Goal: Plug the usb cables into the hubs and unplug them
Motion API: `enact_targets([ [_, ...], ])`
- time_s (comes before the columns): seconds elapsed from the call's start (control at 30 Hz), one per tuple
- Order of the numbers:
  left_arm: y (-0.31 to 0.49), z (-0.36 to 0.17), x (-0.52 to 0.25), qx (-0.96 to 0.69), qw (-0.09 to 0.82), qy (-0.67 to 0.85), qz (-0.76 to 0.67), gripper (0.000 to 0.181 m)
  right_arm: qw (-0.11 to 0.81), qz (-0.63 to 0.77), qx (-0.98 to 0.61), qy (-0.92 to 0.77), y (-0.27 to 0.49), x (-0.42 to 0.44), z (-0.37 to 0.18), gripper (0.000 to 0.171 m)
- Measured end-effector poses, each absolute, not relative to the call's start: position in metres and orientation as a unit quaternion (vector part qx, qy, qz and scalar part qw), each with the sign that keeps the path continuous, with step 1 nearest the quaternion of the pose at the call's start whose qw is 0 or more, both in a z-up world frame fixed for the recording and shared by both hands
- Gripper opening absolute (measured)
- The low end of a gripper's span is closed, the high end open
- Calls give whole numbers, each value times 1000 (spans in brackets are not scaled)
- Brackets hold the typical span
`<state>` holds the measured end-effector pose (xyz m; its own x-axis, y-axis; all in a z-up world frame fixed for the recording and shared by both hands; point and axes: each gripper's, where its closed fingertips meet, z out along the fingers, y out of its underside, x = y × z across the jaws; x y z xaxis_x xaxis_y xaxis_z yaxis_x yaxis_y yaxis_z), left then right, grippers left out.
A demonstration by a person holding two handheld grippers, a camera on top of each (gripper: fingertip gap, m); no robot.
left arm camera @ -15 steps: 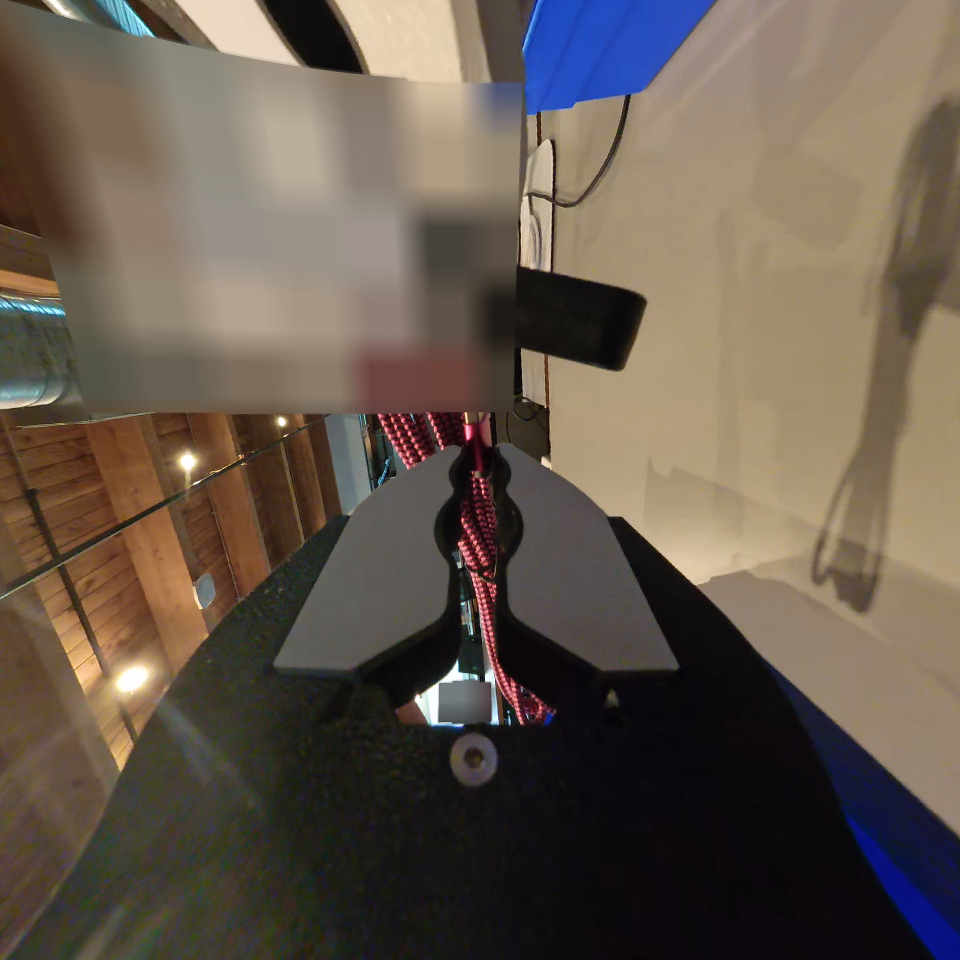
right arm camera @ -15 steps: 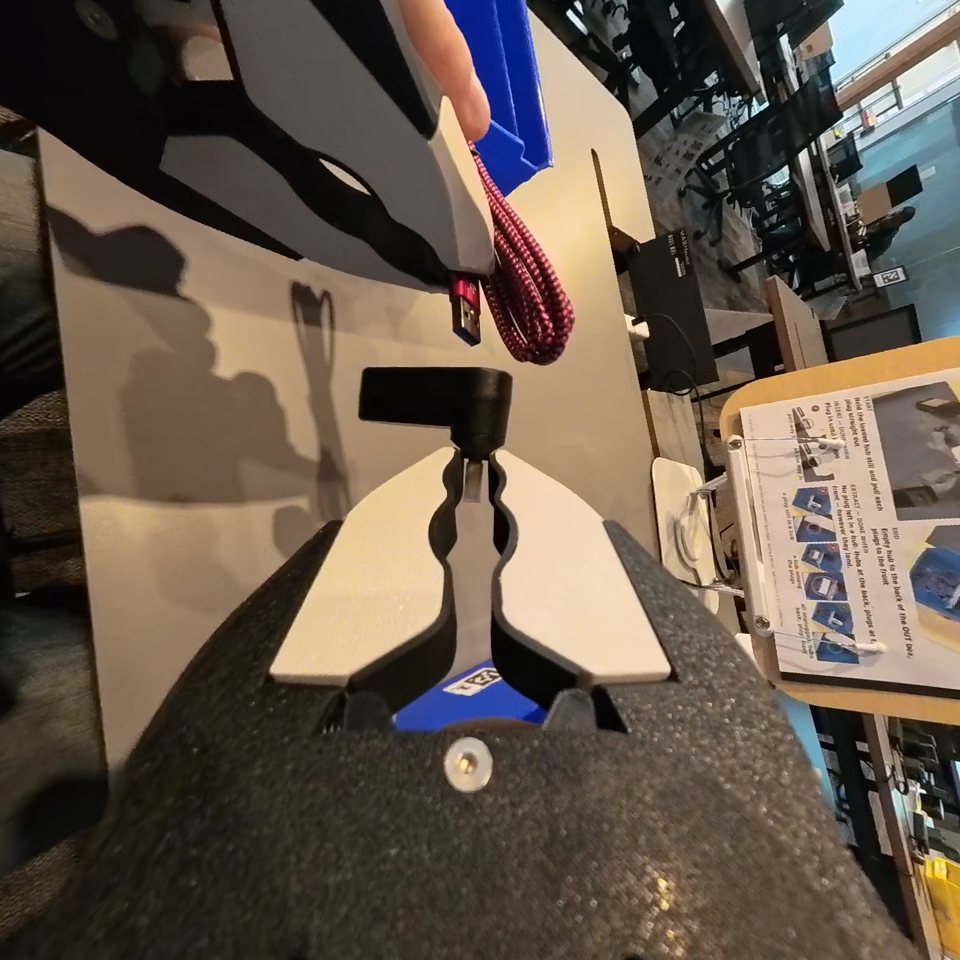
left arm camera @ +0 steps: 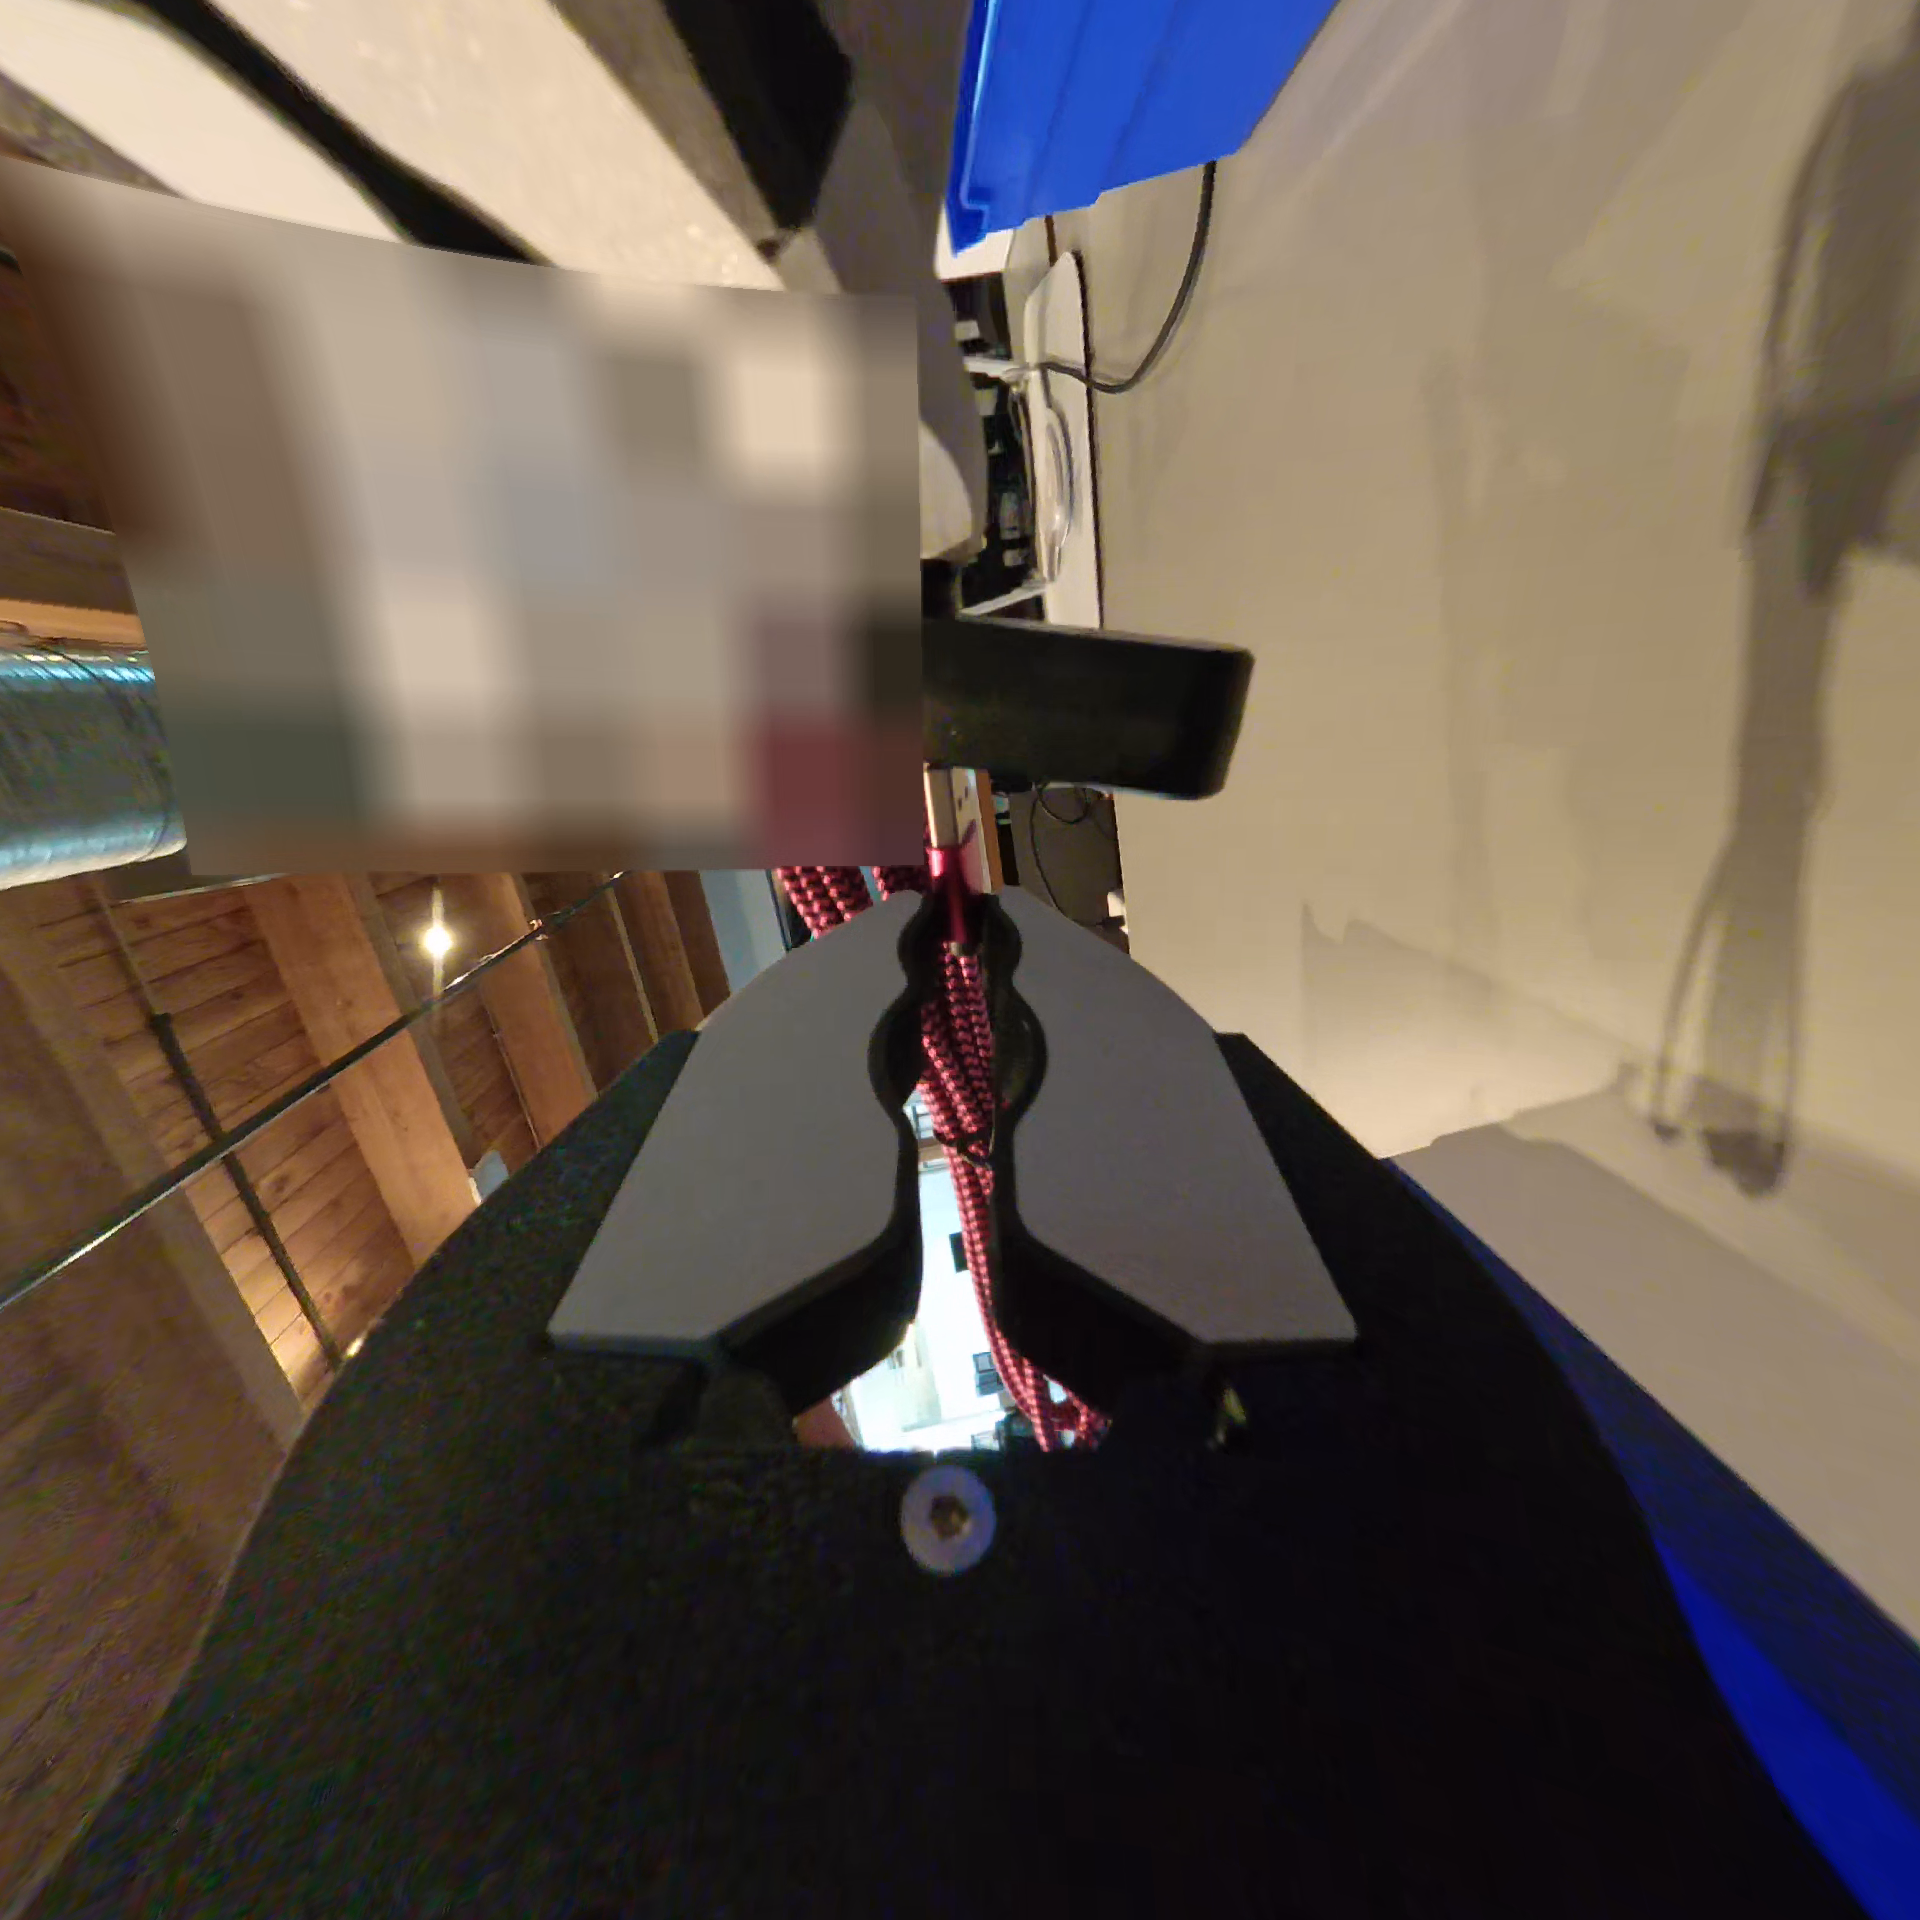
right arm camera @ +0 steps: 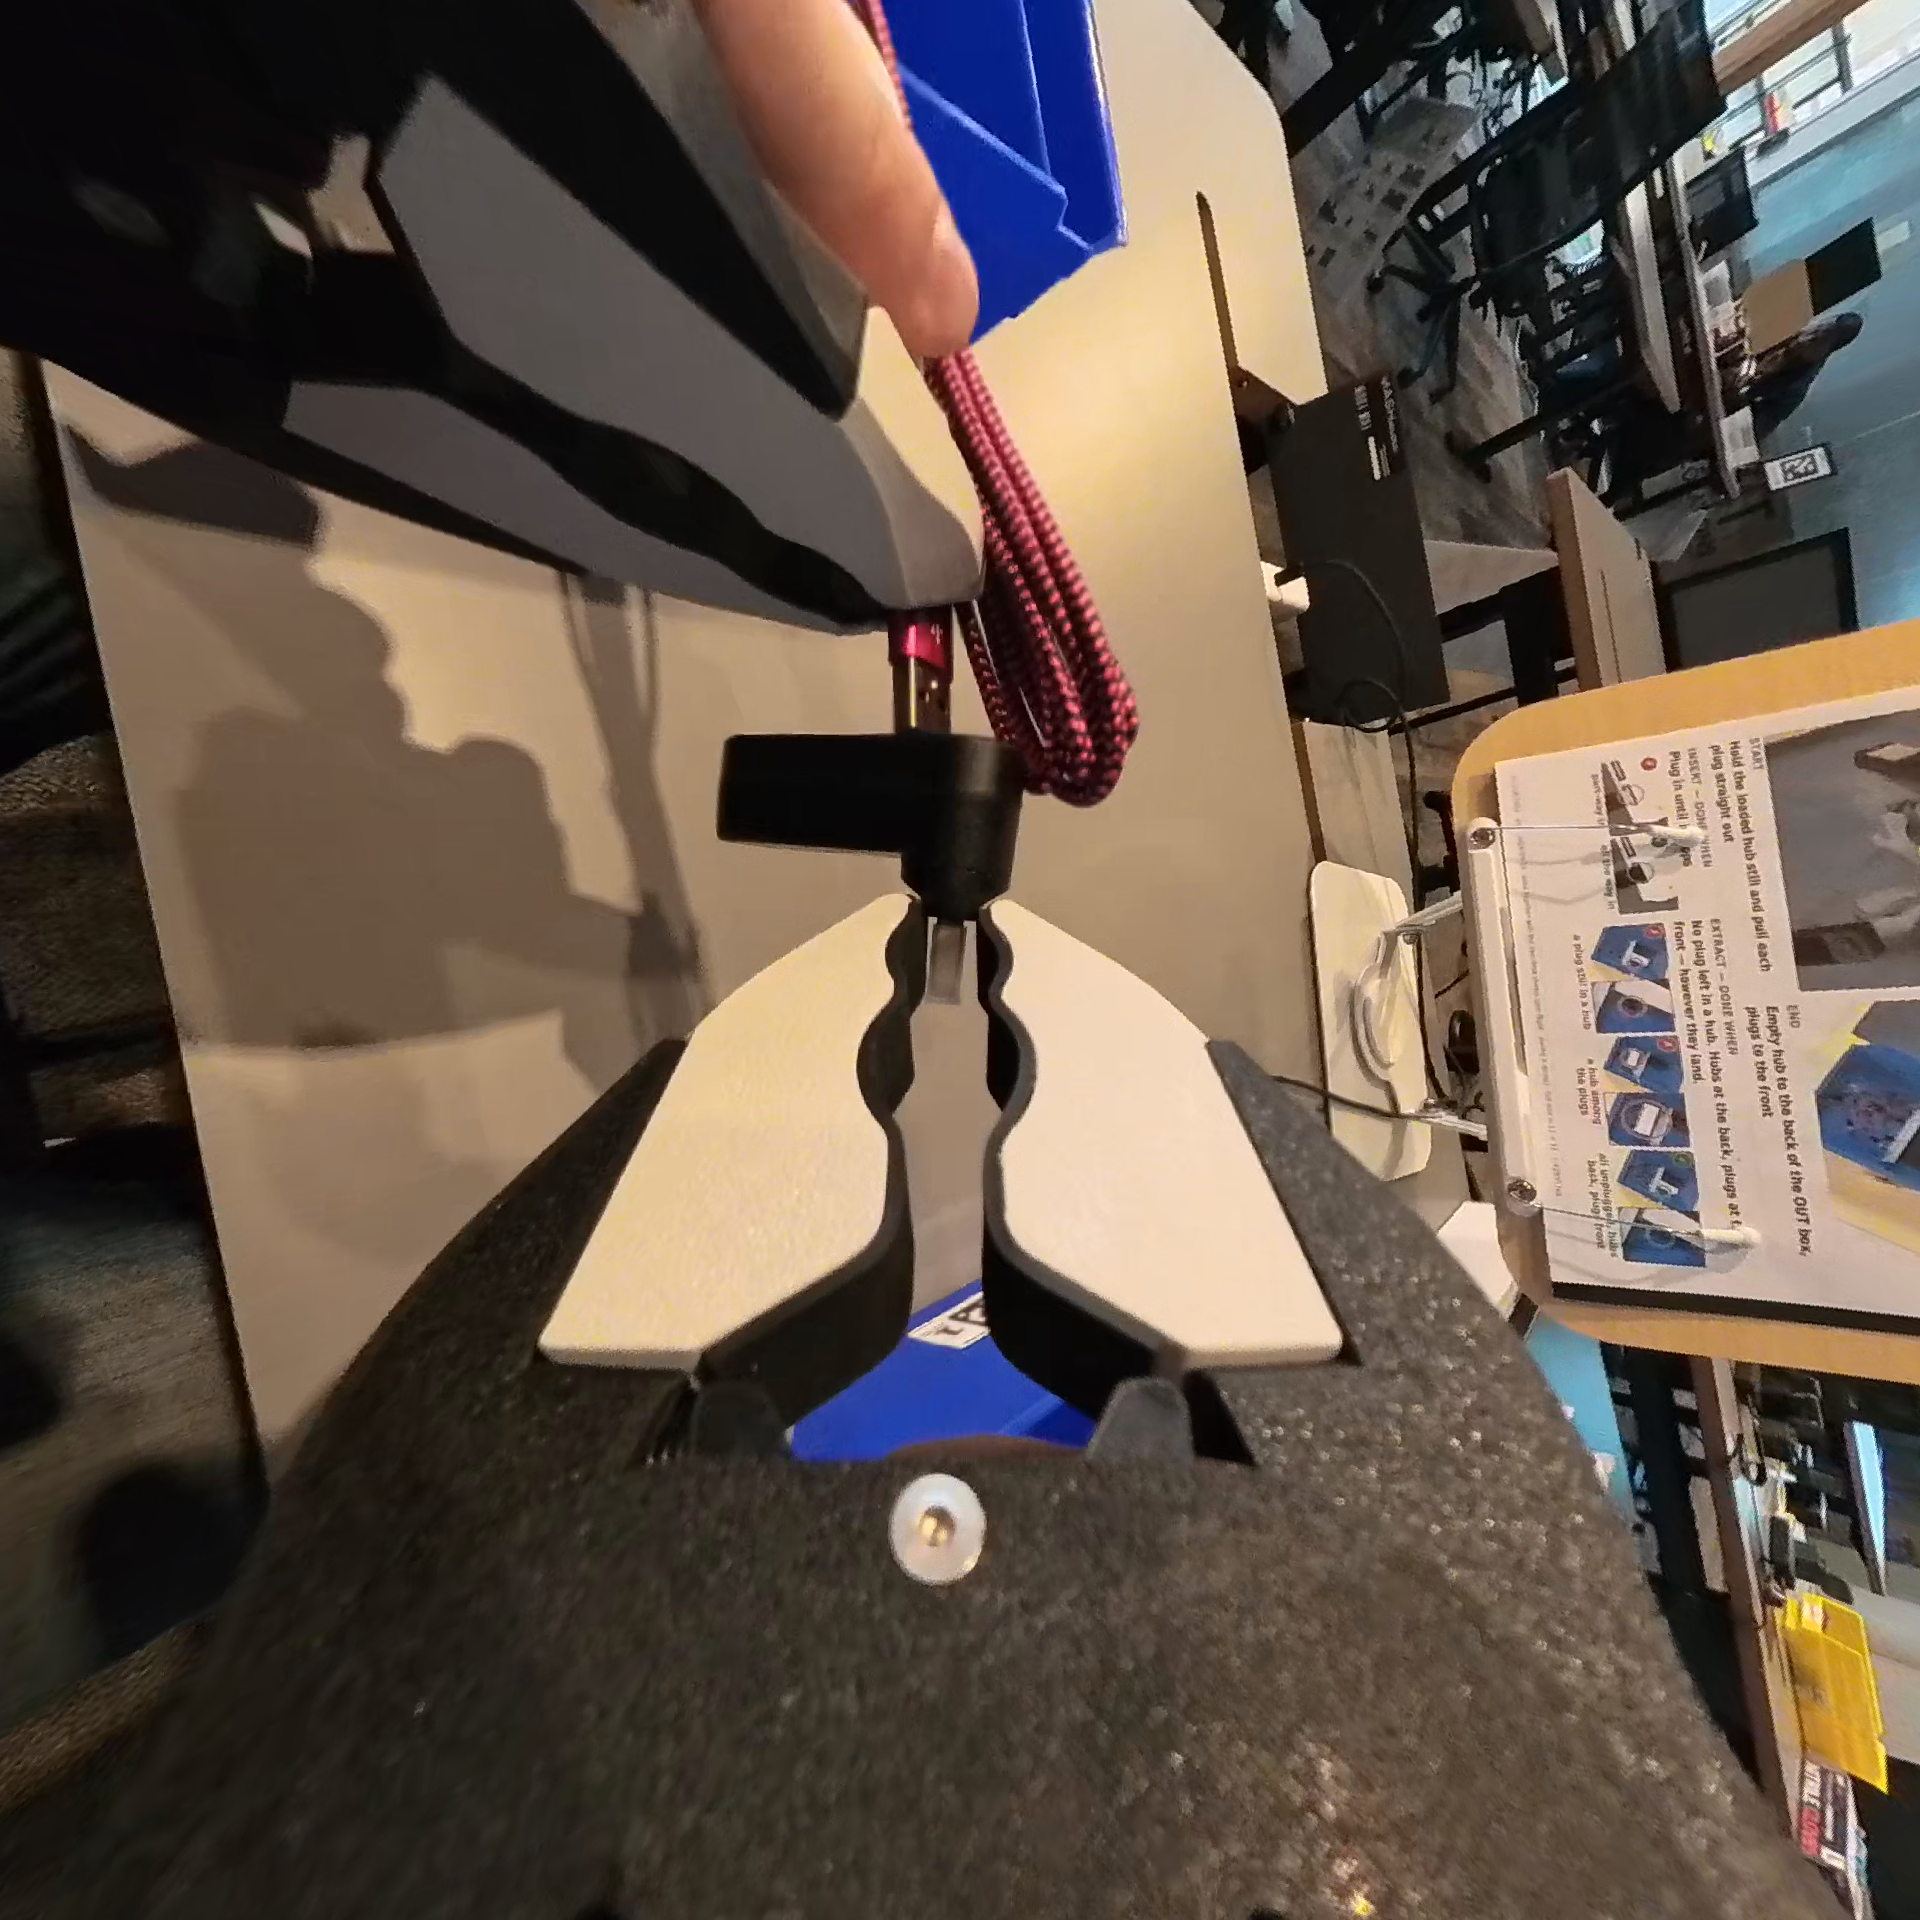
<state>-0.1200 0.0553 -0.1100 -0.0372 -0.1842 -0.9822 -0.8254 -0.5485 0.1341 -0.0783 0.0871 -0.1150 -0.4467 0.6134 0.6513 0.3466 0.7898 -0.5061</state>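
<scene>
My left gripper is shut on the red plug of a red-and-black braided USB cable. My right gripper is shut on the short metal connector of a black hub and holds it in the air above the table. In the right wrist view the left gripper comes in from the upper left. The plug's metal tip meets the hub's upper side. I cannot tell how deep it sits. The cable's coil hangs beside the hub. The hub also shows in the left wrist view.
A white table lies beneath. A blue bin stands at its far end and another blue bin shows below my right gripper. A wooden board with an instruction sheet stands to the right. A fingertip rests on the left gripper. Across from one pair of fingers to the other is roughly 6 centimetres.
The left gripper has carried the plug across the gap to the hub. The metal tip was apart from the hub before and now touches it.
</scene>
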Motion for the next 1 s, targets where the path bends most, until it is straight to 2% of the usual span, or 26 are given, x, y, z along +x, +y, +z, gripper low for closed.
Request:
enact_targets([
  [1.0, 54, -132, -119, -690, 239, 400, 554, 6, 431, 90, -285, -851, 84, -79, -129, 8],
])
